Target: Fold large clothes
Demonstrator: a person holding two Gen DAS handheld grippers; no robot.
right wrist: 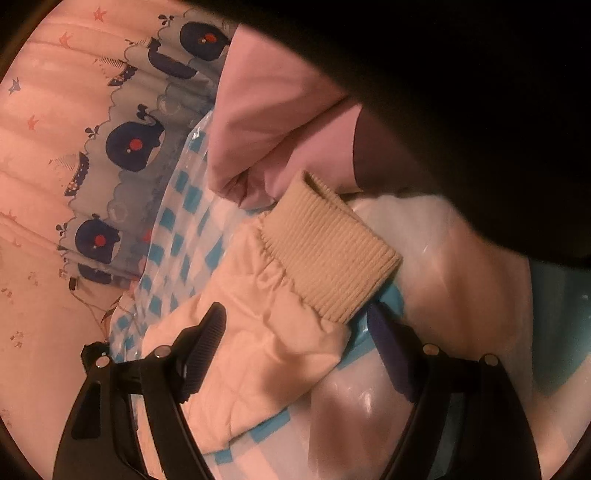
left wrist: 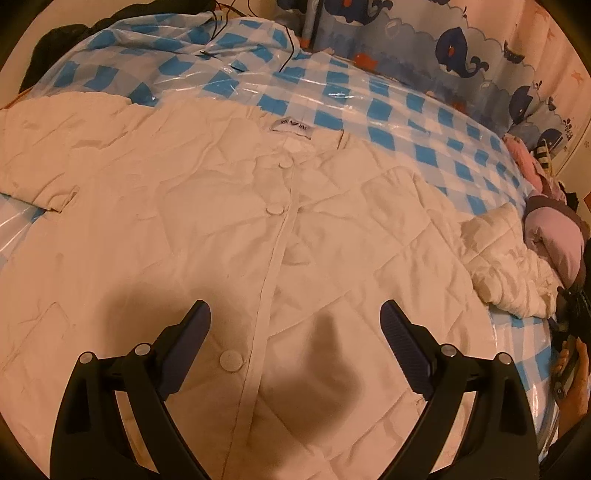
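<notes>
A white quilted jacket lies flat, front up, on the bed's blue-and-white checked plastic cover. Its round buttons run down the middle and the collar label is at the far side. My left gripper hovers open over the lower front, with the button placket between its fingers and nothing held. In the right wrist view the jacket's sleeve and its beige ribbed cuff lie between the fingers of my right gripper. Its jaws stand wide on either side of the sleeve, and I see no pad pressing on the fabric.
A pink garment lies bunched just past the cuff, also at the bed's right edge. A whale-print curtain hangs behind the bed. Dark clothes and thin cables lie at the far left corner. A person's hand shows at the right edge.
</notes>
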